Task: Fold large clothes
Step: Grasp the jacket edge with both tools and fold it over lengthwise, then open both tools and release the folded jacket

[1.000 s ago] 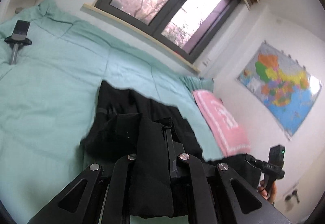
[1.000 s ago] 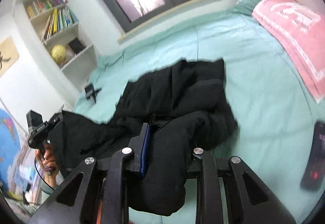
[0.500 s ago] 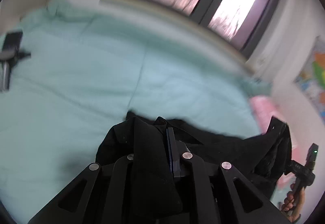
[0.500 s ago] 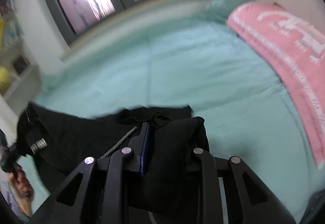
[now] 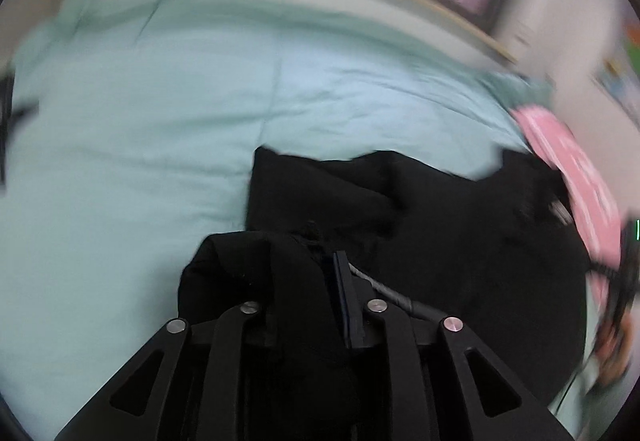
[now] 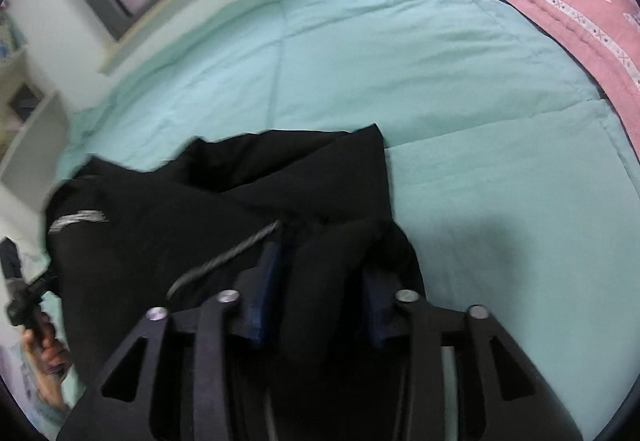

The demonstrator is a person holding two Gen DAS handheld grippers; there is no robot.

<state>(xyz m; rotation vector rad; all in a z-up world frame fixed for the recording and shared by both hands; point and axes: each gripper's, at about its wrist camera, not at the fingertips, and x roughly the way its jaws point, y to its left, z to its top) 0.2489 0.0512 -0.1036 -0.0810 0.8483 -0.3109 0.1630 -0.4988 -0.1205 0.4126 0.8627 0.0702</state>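
Spreading wider across the quilt [image 6: 460, 89] than before, black garment [image 5: 440, 225]; both grippers' fingers [image 5: 347, 301] [image 6: 267, 293] clamped on it

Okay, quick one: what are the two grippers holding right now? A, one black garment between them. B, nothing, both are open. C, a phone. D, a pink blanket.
A: black garment fabric is bunched between the jaws of the right gripper and of the left gripper, spanning the teal bedspread; the pink blanket lies untouched at the bed's edge.
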